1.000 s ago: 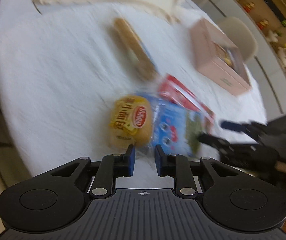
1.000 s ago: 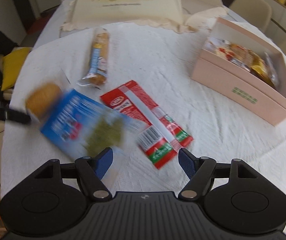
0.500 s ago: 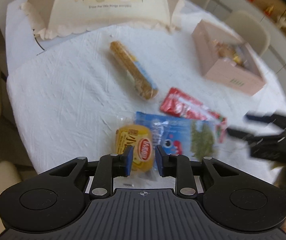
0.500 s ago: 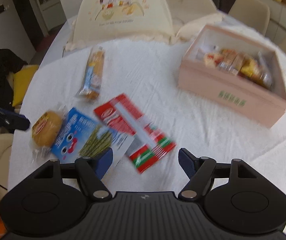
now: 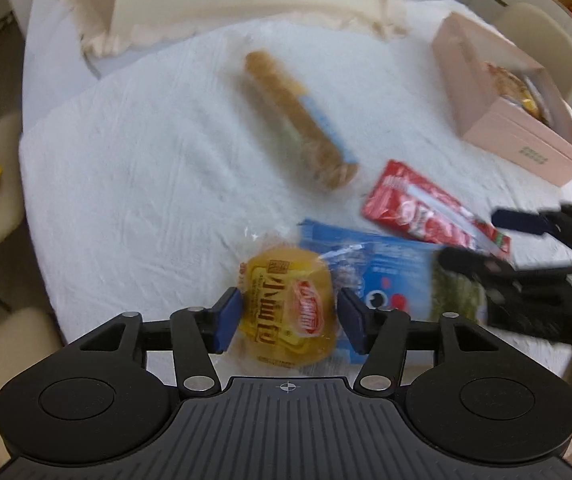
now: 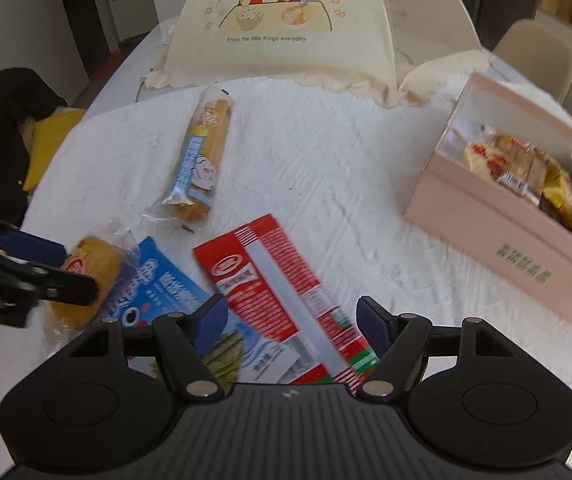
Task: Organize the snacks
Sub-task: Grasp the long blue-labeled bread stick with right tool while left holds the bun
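Observation:
A round yellow-wrapped bun [image 5: 290, 308] lies on the white tablecloth, between the open fingers of my left gripper [image 5: 289, 322]; I cannot tell if the pads touch it. It also shows in the right wrist view [image 6: 91, 268]. Beside it lie a blue seaweed snack packet [image 6: 157, 296], a red packet [image 6: 281, 300] and a long wrapped bread roll [image 6: 201, 152]. My right gripper [image 6: 292, 326] is open and empty above the red packet. A pink box [image 6: 514, 240] with several snacks stands at the right.
A cream mesh food cover [image 6: 281, 24] stands at the back of the table. Chairs [image 6: 538, 56] surround the table; one at the left holds a black garment [image 6: 1, 136] and a yellow cushion [image 6: 47, 144]. The table edge is close in front.
My left gripper has opened from nearly shut and moved forward around the bun. My right gripper has drawn closer over the red packet, still open.

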Demonstrator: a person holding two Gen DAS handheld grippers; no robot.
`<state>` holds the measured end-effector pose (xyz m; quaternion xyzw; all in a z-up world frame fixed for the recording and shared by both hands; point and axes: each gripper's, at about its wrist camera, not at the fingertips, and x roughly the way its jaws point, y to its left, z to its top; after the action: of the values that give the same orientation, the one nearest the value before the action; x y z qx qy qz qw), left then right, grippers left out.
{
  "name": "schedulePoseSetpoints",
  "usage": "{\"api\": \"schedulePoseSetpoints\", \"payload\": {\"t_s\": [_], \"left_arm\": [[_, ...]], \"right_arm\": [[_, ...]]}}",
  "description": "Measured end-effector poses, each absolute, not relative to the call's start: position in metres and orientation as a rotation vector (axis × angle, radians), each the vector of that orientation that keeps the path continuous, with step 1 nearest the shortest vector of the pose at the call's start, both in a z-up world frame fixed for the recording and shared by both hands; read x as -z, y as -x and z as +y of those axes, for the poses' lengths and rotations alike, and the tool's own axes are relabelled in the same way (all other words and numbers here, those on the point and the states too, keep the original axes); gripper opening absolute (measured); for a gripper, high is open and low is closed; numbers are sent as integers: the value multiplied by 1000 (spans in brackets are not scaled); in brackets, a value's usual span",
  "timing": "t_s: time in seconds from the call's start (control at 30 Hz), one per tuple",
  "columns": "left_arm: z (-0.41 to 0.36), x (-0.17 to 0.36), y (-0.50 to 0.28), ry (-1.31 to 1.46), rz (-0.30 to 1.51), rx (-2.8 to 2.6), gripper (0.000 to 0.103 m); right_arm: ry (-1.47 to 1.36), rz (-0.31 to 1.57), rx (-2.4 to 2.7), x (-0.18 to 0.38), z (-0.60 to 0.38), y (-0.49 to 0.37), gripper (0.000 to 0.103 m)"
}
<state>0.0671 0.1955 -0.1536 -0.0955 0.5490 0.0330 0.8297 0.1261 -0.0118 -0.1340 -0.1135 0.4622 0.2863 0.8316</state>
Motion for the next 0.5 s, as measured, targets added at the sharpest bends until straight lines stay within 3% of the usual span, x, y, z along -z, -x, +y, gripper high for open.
{"api": "schedulePoseSetpoints", "payload": {"t_s": [0.07, 0.17, 0.27, 0.5], "left_arm": [[203, 156, -65, 262, 1163, -72, 68], [217, 154, -54, 344, 1122, -40, 58], [232, 151, -40, 426, 1092, -51, 57], [269, 127, -16, 527, 992, -128, 55]], "right_arm": [[224, 1004, -628, 133, -15, -119, 72], [183, 1060, -668, 134, -22, -104, 72], [125, 1120, -745, 137, -19, -88, 71], [181, 1085, -901, 123, 15, -64, 71]]}}
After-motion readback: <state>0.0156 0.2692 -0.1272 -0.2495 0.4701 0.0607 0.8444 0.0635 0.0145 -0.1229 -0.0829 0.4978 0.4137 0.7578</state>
